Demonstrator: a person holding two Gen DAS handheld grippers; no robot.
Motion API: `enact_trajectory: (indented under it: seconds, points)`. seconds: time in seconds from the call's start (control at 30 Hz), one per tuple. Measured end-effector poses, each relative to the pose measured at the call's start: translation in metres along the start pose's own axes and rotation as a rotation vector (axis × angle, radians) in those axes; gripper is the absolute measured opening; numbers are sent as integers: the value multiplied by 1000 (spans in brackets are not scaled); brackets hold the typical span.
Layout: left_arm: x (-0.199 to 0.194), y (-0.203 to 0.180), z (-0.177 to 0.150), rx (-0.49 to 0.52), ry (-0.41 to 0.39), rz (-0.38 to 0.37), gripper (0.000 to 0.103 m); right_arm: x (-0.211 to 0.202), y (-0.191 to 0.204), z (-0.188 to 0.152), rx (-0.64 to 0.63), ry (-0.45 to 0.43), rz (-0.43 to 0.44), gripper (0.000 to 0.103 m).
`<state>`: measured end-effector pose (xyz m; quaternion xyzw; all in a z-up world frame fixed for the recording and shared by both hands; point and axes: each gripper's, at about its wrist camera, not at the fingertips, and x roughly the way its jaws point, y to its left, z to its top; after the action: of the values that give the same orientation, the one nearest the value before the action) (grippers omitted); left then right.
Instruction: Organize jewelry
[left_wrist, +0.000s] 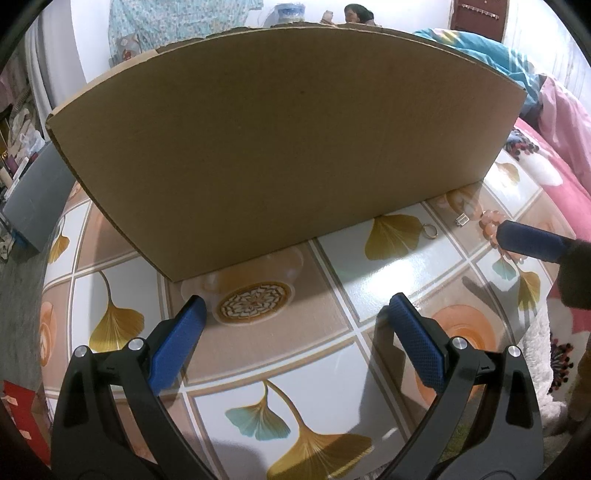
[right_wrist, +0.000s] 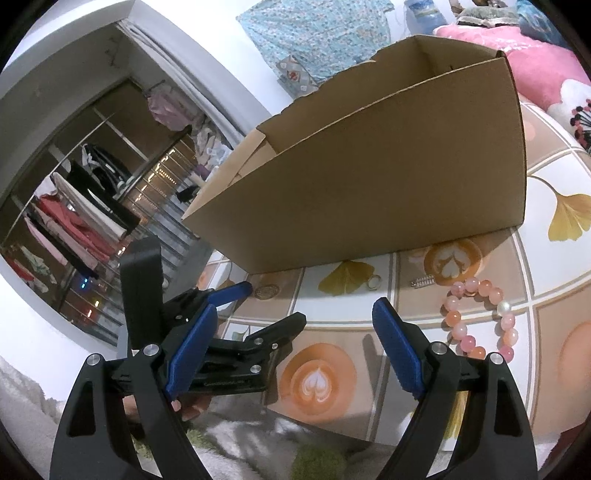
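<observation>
An open-topped cardboard box (left_wrist: 280, 147) (right_wrist: 369, 177) stands on the tiled, leaf-patterned tablecloth (left_wrist: 388, 273). At its foot lie a thin metal ring (left_wrist: 429, 230) (right_wrist: 373, 283) and a small silver clasp piece (left_wrist: 461, 220) (right_wrist: 423, 282). A pink and orange bead bracelet (left_wrist: 489, 221) (right_wrist: 476, 317) lies beside them. A clear plastic dish (left_wrist: 255, 288) rests against the box front. My left gripper (left_wrist: 297, 312) (right_wrist: 271, 304) is open and empty, just short of the dish. My right gripper (right_wrist: 295, 328) is open and empty, with the bracelet beyond its right finger (left_wrist: 532, 242).
A pink flowered quilt (right_wrist: 546, 62) lies behind and right of the table. A grey box (left_wrist: 33, 206) stands off the table's left edge. Hanging clothes (right_wrist: 85, 221) fill the far left. A fluffy white cloth (right_wrist: 240, 443) lies along the near table edge.
</observation>
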<state>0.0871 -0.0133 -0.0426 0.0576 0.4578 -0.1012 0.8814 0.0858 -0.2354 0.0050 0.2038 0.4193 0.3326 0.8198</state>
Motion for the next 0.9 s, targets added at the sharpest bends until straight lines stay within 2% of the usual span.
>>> enact_trajectory:
  seconds: [0.53, 0.9]
  points:
    - [4, 3, 13, 5, 56, -9, 96, 2, -2, 0, 12, -17, 0, 84]
    - [7, 4, 17, 4, 60, -8, 96, 1, -3, -1, 14, -17, -1, 84]
